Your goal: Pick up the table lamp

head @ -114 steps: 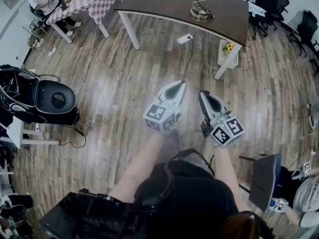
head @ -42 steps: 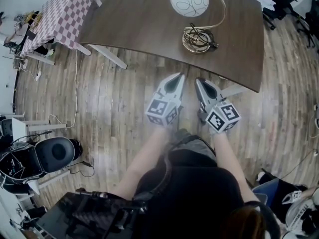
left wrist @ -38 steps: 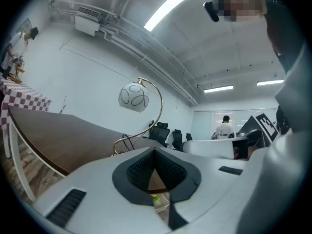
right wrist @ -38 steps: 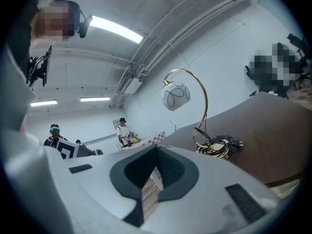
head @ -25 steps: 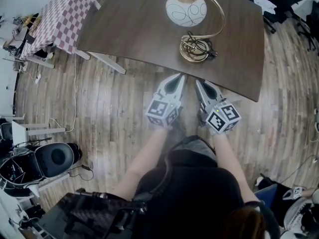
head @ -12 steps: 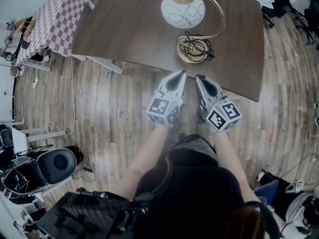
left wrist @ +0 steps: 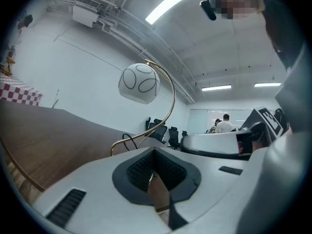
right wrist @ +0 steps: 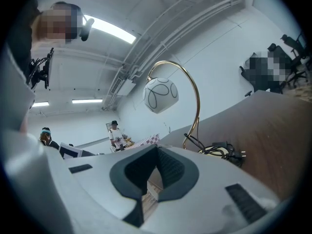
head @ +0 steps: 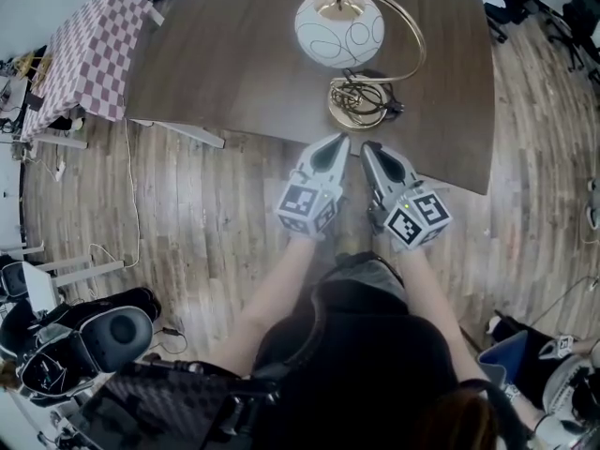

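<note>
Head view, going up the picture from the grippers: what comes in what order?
left gripper and right gripper side by side → dark table, near edge → lamp base with coiled cord → white globe shade

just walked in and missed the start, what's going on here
A person holds a two-jaw gripper in each hand, the left gripper and right gripper side by side, both shut and empty. They point at a gold-armed table lamp with a white globe shade on the dark brown wooden table. Nothing touches the lamp yet.

An open office room.
It has office chairs (left wrist: 161, 129), a big wooden table (head: 234, 64) and long ceiling lights (left wrist: 171, 3).
</note>
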A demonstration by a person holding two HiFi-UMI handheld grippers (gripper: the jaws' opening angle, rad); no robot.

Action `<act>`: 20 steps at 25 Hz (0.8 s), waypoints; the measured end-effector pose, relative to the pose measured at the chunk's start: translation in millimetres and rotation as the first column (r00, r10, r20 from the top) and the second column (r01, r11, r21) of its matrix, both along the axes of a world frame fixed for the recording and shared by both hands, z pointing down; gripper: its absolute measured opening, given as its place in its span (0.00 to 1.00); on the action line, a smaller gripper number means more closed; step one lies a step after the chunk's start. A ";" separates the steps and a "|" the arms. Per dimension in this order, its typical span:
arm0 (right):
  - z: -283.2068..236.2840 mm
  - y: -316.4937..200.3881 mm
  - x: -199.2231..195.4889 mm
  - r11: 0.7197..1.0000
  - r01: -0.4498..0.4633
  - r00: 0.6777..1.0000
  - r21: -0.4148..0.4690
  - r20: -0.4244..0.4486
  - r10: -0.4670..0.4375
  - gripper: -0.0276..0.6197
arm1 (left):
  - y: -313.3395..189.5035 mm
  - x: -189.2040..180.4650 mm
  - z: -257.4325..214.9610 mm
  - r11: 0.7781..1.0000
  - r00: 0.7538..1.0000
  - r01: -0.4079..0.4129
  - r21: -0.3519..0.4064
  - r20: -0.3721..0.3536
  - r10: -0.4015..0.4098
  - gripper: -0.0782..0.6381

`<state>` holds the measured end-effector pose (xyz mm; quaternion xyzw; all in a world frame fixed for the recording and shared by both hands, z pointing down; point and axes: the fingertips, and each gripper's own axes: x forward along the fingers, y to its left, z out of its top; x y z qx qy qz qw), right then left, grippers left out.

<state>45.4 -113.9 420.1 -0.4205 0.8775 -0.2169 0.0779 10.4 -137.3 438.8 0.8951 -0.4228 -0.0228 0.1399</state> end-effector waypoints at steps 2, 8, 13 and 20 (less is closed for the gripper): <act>0.2 -7.2 -0.9 1.000 -0.009 1.000 0.000 0.000 0.009 0.05 | -6.4 1.0 1.6 1.000 1.000 -0.013 -0.003 -0.003 0.013 0.11; 5.3 -24.4 -7.5 1.000 -0.029 1.000 -0.009 0.002 0.029 0.05 | -22.4 1.0 12.3 0.999 0.999 -0.043 -0.019 0.006 0.043 0.11; 13.0 -36.9 -10.5 0.999 -0.039 0.999 -0.026 -0.008 0.039 0.05 | -39.4 -4.4 18.8 0.999 0.998 -0.046 -0.023 0.043 0.047 0.11; 31.8 -44.2 -9.7 0.996 -0.057 0.998 -0.062 -0.009 0.056 0.05 | -66.7 -9.7 36.1 0.998 0.995 -0.059 -0.037 0.074 0.061 0.15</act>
